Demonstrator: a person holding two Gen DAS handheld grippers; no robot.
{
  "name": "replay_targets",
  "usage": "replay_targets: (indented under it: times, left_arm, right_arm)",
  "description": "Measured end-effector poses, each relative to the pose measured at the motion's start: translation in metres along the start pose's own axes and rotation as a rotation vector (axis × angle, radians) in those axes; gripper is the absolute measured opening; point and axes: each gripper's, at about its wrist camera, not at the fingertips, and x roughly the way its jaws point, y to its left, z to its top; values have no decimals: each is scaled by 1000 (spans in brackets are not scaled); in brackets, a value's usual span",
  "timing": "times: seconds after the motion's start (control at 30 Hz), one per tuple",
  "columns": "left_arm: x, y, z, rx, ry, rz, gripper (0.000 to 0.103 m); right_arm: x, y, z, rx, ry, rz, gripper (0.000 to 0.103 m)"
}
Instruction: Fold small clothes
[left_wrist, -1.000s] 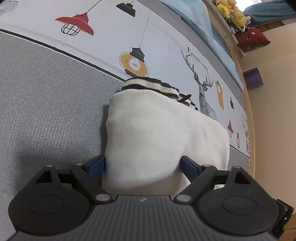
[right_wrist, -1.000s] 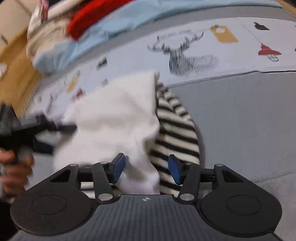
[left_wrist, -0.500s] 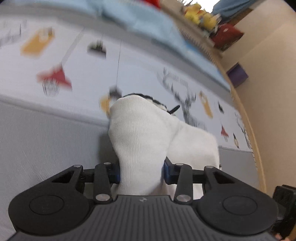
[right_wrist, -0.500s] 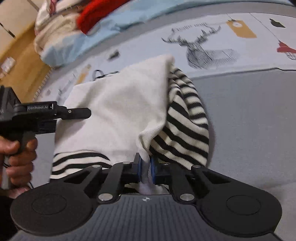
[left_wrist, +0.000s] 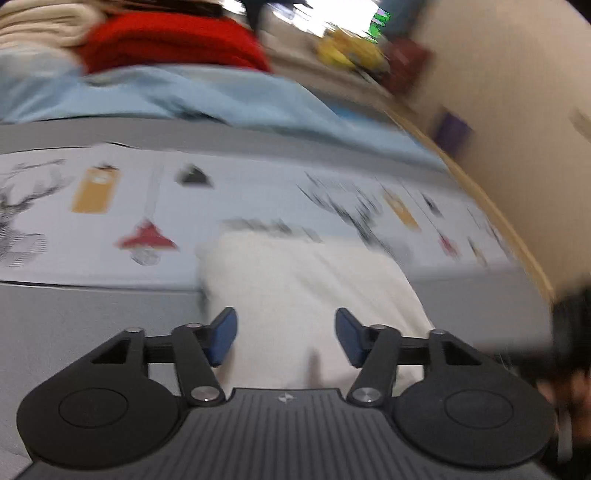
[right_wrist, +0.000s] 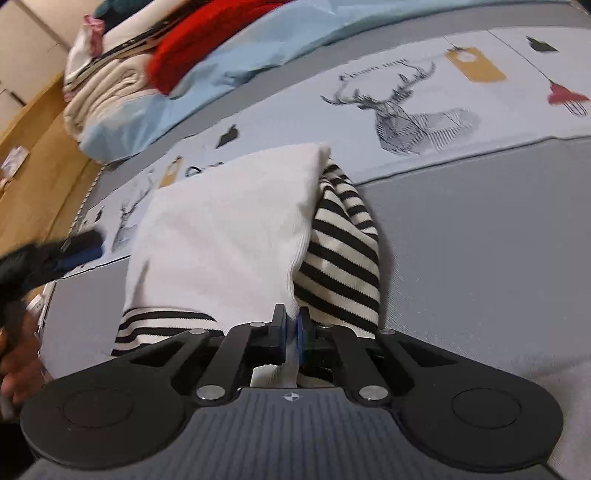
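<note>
Bedding piled (right_wrist: 122, 92) behind; right claw (right_wrist: 291, 334) pinches white garment (right_wrist: 229, 229).

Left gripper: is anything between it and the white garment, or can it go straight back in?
Nothing visible blocks it. The left gripper, jaws opening and empty, hangs right over the white garment. The right gripper pinches that garment's near edge, off to the side.

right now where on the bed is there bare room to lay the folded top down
Bare grey bedding lies right of the striped top, below the deer-print strip. A smaller grey patch borders its other side. The far edge is crowded with piled clothes on blue bedding.
</note>
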Motion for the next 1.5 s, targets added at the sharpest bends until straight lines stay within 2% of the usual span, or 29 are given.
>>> replay_targets:
  times: [0.03, 0.07, 0.1, 0.13, 0.17, 0.3, 0.37, 0.43, 0.47, 0.5, 0.53, 0.57, 0.6, 0.63, 0.7, 0.73, 0.77, 0.87, 0.9, 0.97, 1.0, 1.07, 1.1, 1.2, 1.27, 1.3, 1.33, 1.4, 1.5]
  left_arm:
    - [6, -7, -9, 54, 73, -8, 52]
    - [16, -12, -20, 111, 165, 6, 43]
    - [33, -17, -35, 193, 276, 58, 43]
    - [43, -21, -47, 273, 318, 103, 44]
    - [43, -24, -50, 312, 303, 111, 44]
    - [21, -14, -37, 166, 235, 77, 43]
    - [-1, -16, -35, 166, 152, 61, 43]
    - [-13, -17, -38, 149, 127, 24, 44]
    - [-14, -19, -41, 150, 142, 22, 44]
    - [-7, -21, -44, 170, 183, 37, 44]
    - [6, -22, -51, 197, 255, 63, 44]
    - [21, -20, -60, 225, 334, 89, 50]
    - [29, -20, -67, 262, 370, 105, 56]
    - [31, -24, -68, 298, 371, 106, 56]
    - [28, -24, -67, 275, 361, 95, 58]
    - [24, -24, -66, 258, 350, 99, 58]
    - [19, -25, -66, 254, 328, 112, 59]
    - [-5, -31, -64, 233, 239, 158, 66]
    - [-17, -33, -63, 210, 201, 175, 77]
    - [-48, -42, -65, 156, 91, 203, 90]
    - [-59, -46, -63, 136, 48, 206, 93]
    - [-78, -60, -67, 108, -9, 207, 97]
    - [-84, -65, -67, 104, -26, 210, 99]
    - [-102, -85, -84, 98, -68, 236, 102]
    - [-109, -95, -96, 77, -84, 254, 102]
    - [-110, -99, -100, 67, -89, 262, 102]
    - [-113, -100, -104, 55, -90, 272, 102]
    - [-115, -103, -112, 24, -81, 283, 102]
    - [-116, -102, -119, -34, -54, 299, 102]
  right_arm:
    - [1, 1, -1, -3, 3, -18, 4]
    - [3, 3, -3, -5, 5, -33, 4]
    - [4, 4, -3, -2, 5, -42, 4]
    - [4, 5, -5, -3, 4, -47, 5]
    - [4, 7, -5, -10, 4, -53, 5]
    - [0, 17, -6, -41, -20, -64, 9]
    - [-15, 21, -4, -36, -86, -53, 13]
    - [-33, 27, -3, -76, -162, -19, 13]
    - [-42, 33, -4, -120, -183, 9, 13]
    - [-47, 37, -7, -154, -181, 44, 18]
    - [-49, 40, -9, -183, -159, 84, 20]
    - [-47, 45, -14, -225, -117, 115, 20]
    - [-41, 48, -17, -268, -75, 109, 20]
    - [-30, 52, -25, -330, -14, 62, 20]
    - [4, 51, -41, -429, 153, -107, 20]
    - [15, 48, -48, -457, 207, -173, 23]
    - [19, 47, -51, -480, 215, -194, 23]
    - [1, 50, -44, -413, 134, -180, 23]
    - [-6, 51, -44, -406, 102, -195, 23]
    - [-29, 56, -45, -404, 8, -238, 24]
    - [-38, 57, -45, -391, -29, -248, 26]
    - [-65, 57, -50, -326, -123, -270, 42]
    - [-75, 55, -52, -297, -159, -275, 53]
    - [-107, 63, -69, -242, -270, -276, 57]
    - [-122, 74, -83, -236, -328, -266, 63]
    - [-128, 80, -90, -233, -349, -267, 70]
    - [-133, 86, -98, -232, -365, -267, 76]
    - [-138, 98, -113, -243, -387, -270, 79]
    - [-137, 111, -125, -284, -381, -275, 81]
